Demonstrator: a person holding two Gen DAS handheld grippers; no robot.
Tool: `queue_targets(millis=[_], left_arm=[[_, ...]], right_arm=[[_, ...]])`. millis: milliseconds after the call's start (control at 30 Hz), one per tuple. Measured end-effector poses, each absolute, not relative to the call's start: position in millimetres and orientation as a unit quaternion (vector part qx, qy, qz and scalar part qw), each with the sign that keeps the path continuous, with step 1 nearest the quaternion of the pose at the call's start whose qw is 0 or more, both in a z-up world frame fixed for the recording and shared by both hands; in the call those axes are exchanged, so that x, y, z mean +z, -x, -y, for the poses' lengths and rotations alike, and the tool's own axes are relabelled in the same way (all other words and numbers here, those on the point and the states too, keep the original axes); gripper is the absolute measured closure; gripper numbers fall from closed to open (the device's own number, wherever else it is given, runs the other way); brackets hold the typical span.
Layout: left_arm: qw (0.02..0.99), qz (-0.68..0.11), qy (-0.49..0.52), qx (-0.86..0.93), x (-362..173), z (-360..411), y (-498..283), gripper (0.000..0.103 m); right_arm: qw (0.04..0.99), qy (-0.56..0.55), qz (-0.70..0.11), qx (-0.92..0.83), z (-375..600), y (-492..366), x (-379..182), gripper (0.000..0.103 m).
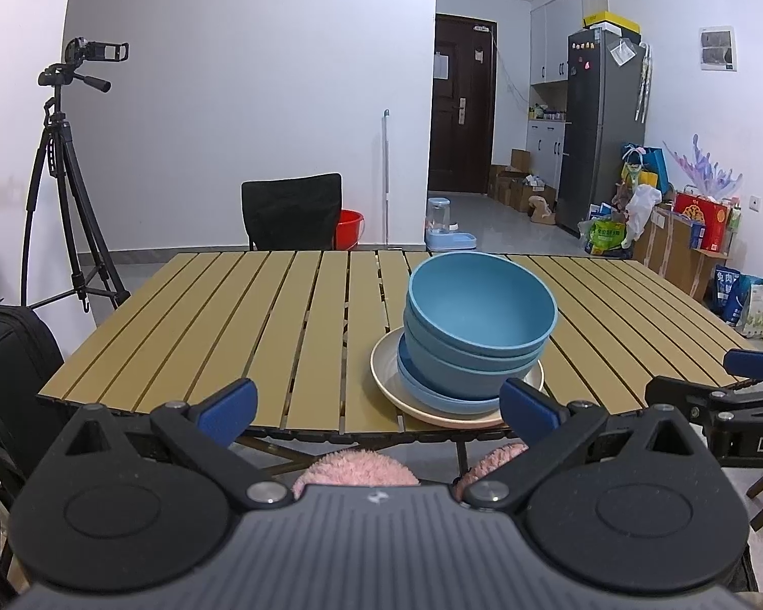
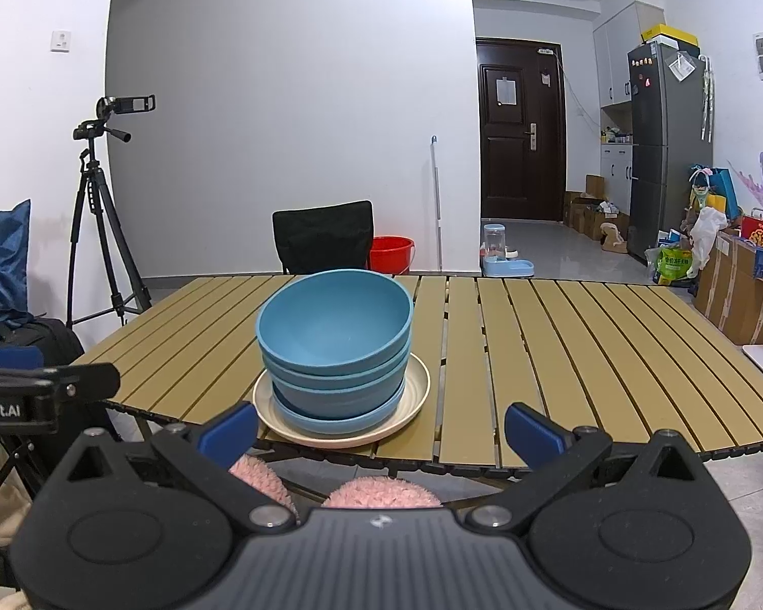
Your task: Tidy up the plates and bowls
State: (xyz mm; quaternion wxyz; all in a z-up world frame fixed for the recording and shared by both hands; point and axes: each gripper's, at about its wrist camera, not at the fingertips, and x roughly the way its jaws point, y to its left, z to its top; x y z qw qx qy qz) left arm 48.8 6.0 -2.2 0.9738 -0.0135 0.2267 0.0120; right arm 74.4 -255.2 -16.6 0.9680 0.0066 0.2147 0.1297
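Several nested blue bowls [image 1: 478, 320] sit on a small blue plate [image 1: 432, 396], which rests on a cream plate [image 1: 386, 371], all near the front edge of the slatted wooden table [image 1: 229, 315]. The same stack of bowls [image 2: 335, 330], blue plate [image 2: 330, 419] and cream plate [image 2: 417, 386] shows in the right wrist view. My left gripper [image 1: 379, 409] is open and empty, held just in front of the table edge, left of the stack. My right gripper [image 2: 381, 429] is open and empty, in front of the table edge, right of the stack.
A black chair [image 1: 292, 211] stands behind the table, with a red bucket [image 1: 351, 229] beyond it. A camera tripod [image 1: 61, 173] stands at the left. A black bag [image 1: 10, 356] sits left of the table. Boxes and bags [image 1: 686, 234] crowd the right wall.
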Motion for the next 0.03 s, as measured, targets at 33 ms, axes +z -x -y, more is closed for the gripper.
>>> queue_targets(millis=[33], left_arm=[[0.974, -0.227, 0.013, 0.012, -2.2, -5.7, -48.6, 0.0]], right_arm=[[0.968, -0.007, -0.215, 0.13, 255.0, -74.1, -17.3, 0.0]])
